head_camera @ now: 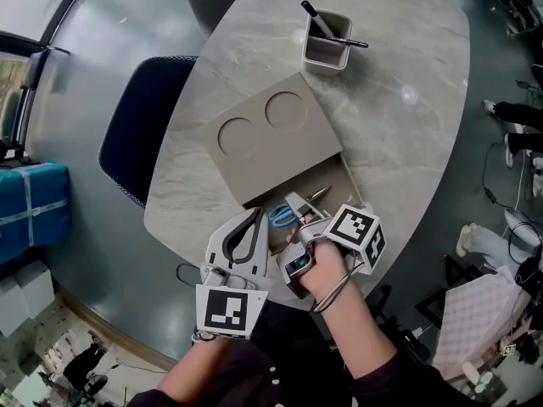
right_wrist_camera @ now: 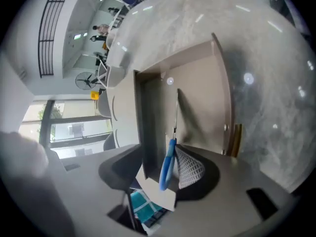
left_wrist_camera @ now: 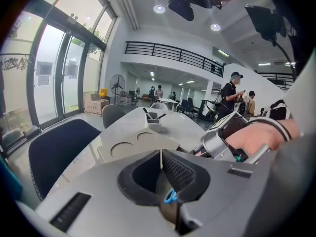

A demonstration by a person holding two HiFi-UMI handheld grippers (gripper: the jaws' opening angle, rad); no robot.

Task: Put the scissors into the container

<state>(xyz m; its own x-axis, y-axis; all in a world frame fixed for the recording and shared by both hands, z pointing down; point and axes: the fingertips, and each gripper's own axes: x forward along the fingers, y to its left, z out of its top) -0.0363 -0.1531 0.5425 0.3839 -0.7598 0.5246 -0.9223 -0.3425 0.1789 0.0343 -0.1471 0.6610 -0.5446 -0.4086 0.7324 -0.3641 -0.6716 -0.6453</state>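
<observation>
The scissors [head_camera: 282,215], blue-handled, lie in the open near end of the flat beige container [head_camera: 271,134], blades pointing to the far right. My right gripper [head_camera: 304,214] stands open over them. In the right gripper view the blue handle [right_wrist_camera: 168,164] leans close by the right meshed pad [right_wrist_camera: 191,169], well apart from the left jaw, blades reaching into the container [right_wrist_camera: 202,102]. My left gripper [head_camera: 256,214] is shut at the container's near left edge; a thin beige sliver of that edge shows between its tips [left_wrist_camera: 160,157]. The scissors [left_wrist_camera: 171,196] show through its jaws.
The container's lid [left_wrist_camera: 128,149] has two round recesses. A grey pen holder [head_camera: 327,45] with pens stands at the far side of the marble table [head_camera: 407,125]. A dark chair [head_camera: 140,125] stands at the table's left. The table's near edge lies just under both grippers.
</observation>
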